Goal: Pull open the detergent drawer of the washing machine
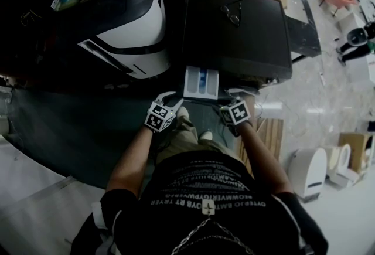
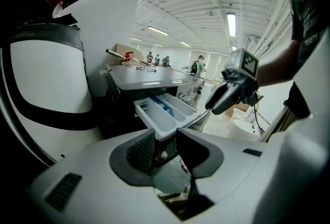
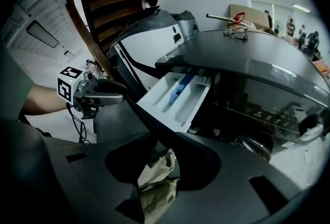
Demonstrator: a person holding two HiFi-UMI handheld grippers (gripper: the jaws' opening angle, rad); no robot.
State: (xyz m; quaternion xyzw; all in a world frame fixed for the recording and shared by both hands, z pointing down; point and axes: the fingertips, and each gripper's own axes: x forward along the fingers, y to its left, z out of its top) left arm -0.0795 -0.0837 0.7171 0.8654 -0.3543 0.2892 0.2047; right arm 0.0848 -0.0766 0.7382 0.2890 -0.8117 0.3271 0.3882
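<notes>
Detergent drawer (image 1: pixel 201 82) stood slid out of the washing machine (image 1: pixel 234 25) toward me, long axis near-to-far, its near lip just beyond my left gripper (image 2: pixel 165 147), the right gripper (image 3: pixel 162 155) farther off, both with jaws apart, empty.

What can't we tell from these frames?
- Left gripper jaws flank the drawer corner; whether they press it is unclear in the left gripper view.
- Control panel print: blurred and too small, right gripper view.
- Washing machine front: hidden under its own top, head view.
</notes>
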